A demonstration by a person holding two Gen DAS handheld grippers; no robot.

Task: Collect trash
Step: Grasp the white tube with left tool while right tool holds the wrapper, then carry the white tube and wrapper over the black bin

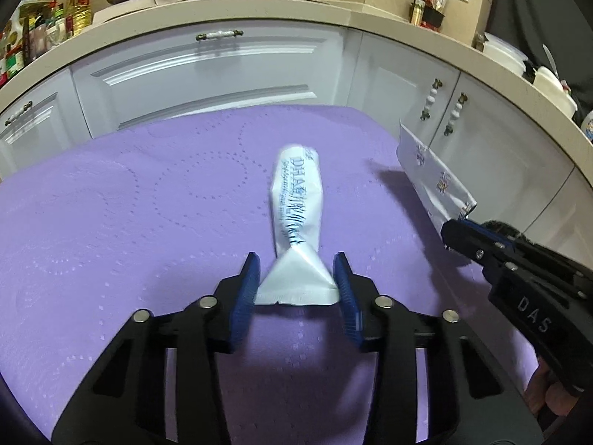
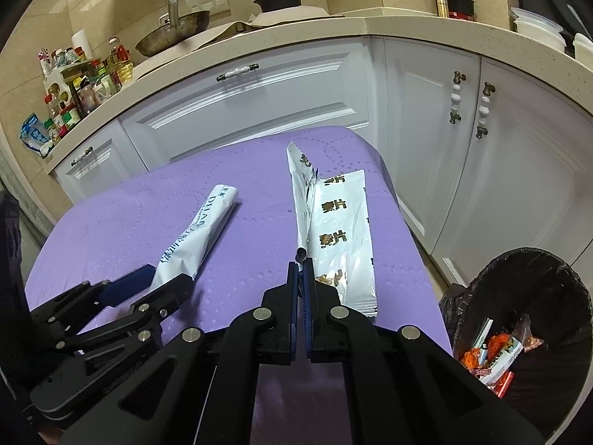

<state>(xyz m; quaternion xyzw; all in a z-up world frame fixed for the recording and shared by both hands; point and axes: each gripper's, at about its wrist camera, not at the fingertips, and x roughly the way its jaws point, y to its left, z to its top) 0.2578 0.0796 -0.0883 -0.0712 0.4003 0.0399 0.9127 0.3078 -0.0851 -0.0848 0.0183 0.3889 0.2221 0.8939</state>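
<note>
Two wrappers lie in play on the purple tablecloth (image 2: 122, 222), and two grippers work them, one each.

The left gripper (image 1: 298, 278) has its blue pads either side of the flat sealed end of a white wrapper with blue lettering (image 1: 296, 200), whose rolled body lies on the cloth and points away from the camera. The pads sit right against the edges of that crimped end; from the left wrist view they look to be touching it, though whether they truly press on it is hard to say.

The right gripper (image 2: 301, 259) has its jaws together, pinching the edge of a silver wrapper with brown characters (image 2: 344, 230). That wrapper stands lifted from the cloth, one panel hanging flat and the other edge-on to the camera (the left wrist view shows it raised near the table's right edge).

One bin lined with a black bag (image 2: 519, 319) stands on the floor just past the table's right corner, below the white cabinet doors (image 2: 426, 148). Inside it lie several bits of coloured packaging, orange, red and white; their exact count cannot be made out
</note>
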